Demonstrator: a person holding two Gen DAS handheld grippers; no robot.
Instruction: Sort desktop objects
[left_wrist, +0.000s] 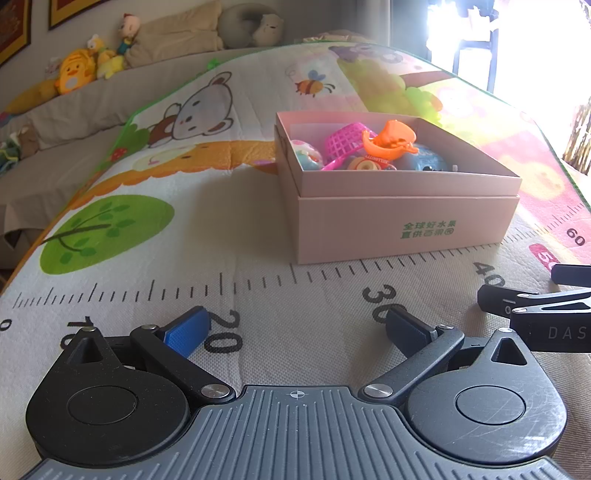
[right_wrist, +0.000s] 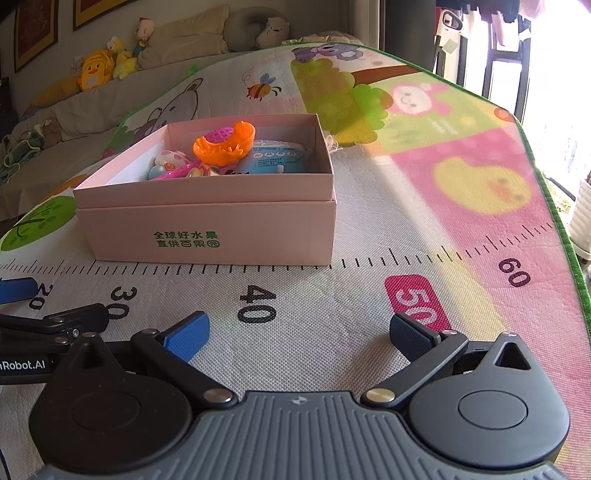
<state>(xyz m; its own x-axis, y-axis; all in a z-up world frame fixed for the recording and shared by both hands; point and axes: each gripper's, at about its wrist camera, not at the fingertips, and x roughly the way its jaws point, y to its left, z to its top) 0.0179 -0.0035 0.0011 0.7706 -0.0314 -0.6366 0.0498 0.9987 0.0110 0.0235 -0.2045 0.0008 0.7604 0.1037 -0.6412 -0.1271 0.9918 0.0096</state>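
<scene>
Your left tongs (left_wrist: 295, 328) are spread wide and hold nothing, low over the play mat (left_wrist: 295, 295) near its printed 20 and 30 marks; your right tongs (right_wrist: 299, 332) are just as wide and bare, above the 40 and 50 marks. The pink box (left_wrist: 402, 221) sits on the mat just beyond the ruler line, well apart from both tongs. Inside it the toys are piled together: an orange toy (left_wrist: 389, 140) on top, a pink mesh basket (left_wrist: 341, 142) beside it, a blue packet (right_wrist: 275, 158) at the back.
</scene>
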